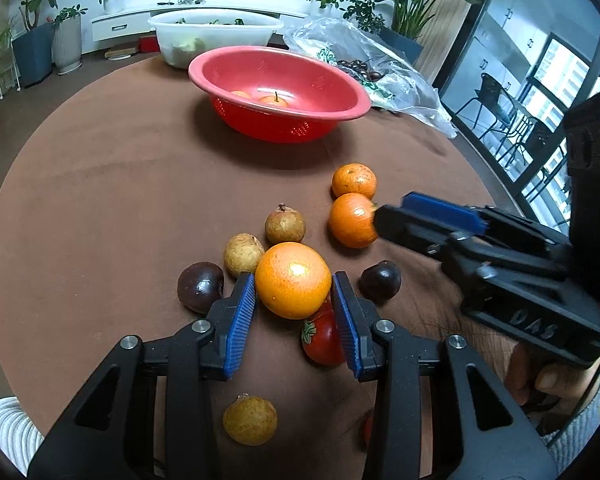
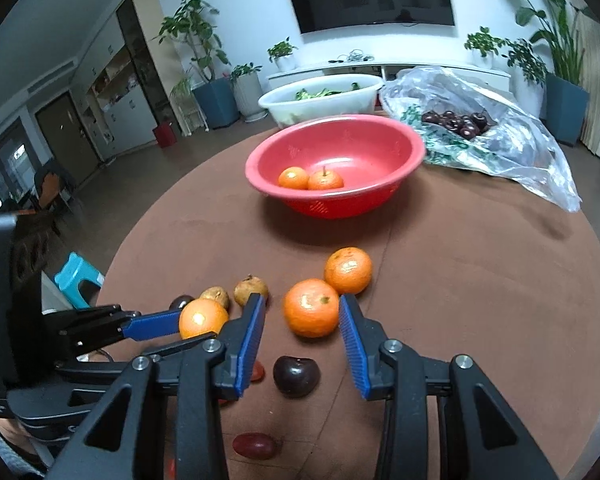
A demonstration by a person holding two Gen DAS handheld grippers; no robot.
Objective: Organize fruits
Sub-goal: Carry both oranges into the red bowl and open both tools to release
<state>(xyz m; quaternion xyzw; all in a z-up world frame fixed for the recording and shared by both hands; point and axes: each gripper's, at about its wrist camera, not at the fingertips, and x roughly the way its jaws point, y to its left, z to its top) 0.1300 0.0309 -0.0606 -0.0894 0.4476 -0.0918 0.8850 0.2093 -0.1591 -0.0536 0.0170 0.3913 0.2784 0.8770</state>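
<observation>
My left gripper [image 1: 294, 280] is shut on a large orange [image 1: 293, 280] among the loose fruit on the brown table. In the right wrist view that left gripper [image 2: 198, 326] and its orange [image 2: 203, 317] are low on the left. My right gripper [image 2: 303, 300] stands open around a second orange [image 2: 311, 308]: the right pad is at its edge and a gap shows on the left. From the left wrist the right gripper [image 1: 390, 210] has its tips at that orange [image 1: 352, 220]. A third orange [image 2: 348, 270] lies just behind. The red basket [image 2: 360, 148] holds two oranges [image 2: 294, 178].
Brown round fruits [image 1: 285, 225], dark plums [image 1: 201, 286] [image 2: 296, 376], a red tomato [image 1: 324, 340] and a red oval fruit [image 2: 255, 445] lie close to the grippers. Behind the basket are a white basin [image 2: 320, 100] and a plastic bag [image 2: 500, 152] of dark fruit.
</observation>
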